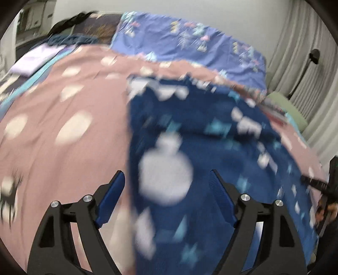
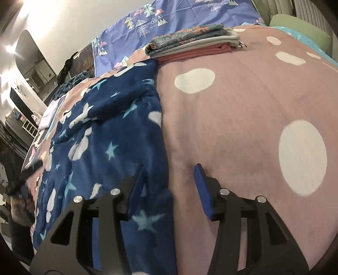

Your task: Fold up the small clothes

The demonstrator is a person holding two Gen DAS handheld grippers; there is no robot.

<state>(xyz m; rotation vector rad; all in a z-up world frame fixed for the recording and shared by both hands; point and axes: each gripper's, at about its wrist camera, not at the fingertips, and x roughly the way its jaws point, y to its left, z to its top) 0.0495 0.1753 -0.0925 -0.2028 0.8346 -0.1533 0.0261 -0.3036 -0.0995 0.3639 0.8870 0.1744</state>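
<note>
A navy fleece garment [image 1: 211,131] [image 2: 105,131] with pale stars and white shapes lies spread on a pink blanket with white dots [image 1: 63,152] [image 2: 243,127]. The left wrist view is blurred. My left gripper [image 1: 166,175] hangs over the garment's left edge, jaws wide apart, with nothing pressed between the blue pads. My right gripper [image 2: 169,169] sits low over the garment's right edge. That edge runs between its two fingers, and the pads stand clear of it on both sides.
A stack of folded clothes [image 2: 190,44] sits on the blanket beyond the garment. A purple sheet with tree prints [image 1: 190,46] [image 2: 179,19] lies at the back, with a green cushion [image 2: 300,27] to the right. A lilac folded cloth [image 1: 36,59] lies far left.
</note>
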